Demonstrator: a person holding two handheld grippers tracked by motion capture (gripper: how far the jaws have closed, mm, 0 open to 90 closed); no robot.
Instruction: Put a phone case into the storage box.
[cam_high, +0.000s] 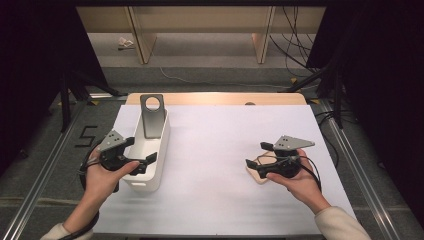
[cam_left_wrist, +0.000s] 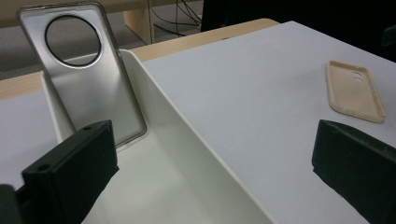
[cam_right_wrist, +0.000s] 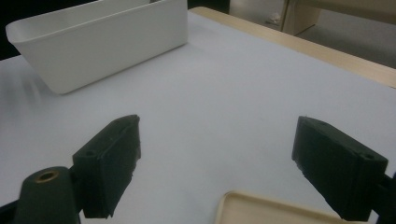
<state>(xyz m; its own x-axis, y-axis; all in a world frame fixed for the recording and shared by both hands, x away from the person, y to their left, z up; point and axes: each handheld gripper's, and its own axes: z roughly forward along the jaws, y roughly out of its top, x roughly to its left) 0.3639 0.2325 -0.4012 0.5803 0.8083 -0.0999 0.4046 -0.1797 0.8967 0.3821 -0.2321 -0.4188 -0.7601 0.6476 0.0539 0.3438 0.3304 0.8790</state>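
A white oblong bin (cam_high: 159, 150) stands at the left of the white-covered table. A grey phone case (cam_high: 151, 117) with a round camera hole leans upright against the bin's far end. My left gripper (cam_high: 141, 151) hovers open over the bin's near end, nothing between its jaws. The left gripper view looks into the bin (cam_left_wrist: 187, 126) toward the grey case (cam_left_wrist: 88, 79). A beige phone case (cam_high: 256, 173) lies flat at the right, directly under my open right gripper (cam_high: 256, 155). In the right gripper view, the beige case's edge (cam_right_wrist: 266, 210) lies just below the open gripper (cam_right_wrist: 219, 154).
The white sheet (cam_high: 225, 145) covers the table, leaving a wooden strip (cam_high: 215, 98) bare at the far edge. Black stand legs (cam_high: 70, 95) and cables (cam_high: 295, 40) sit on the floor beyond the table corners. Wooden furniture legs (cam_high: 262, 35) stand farther back.
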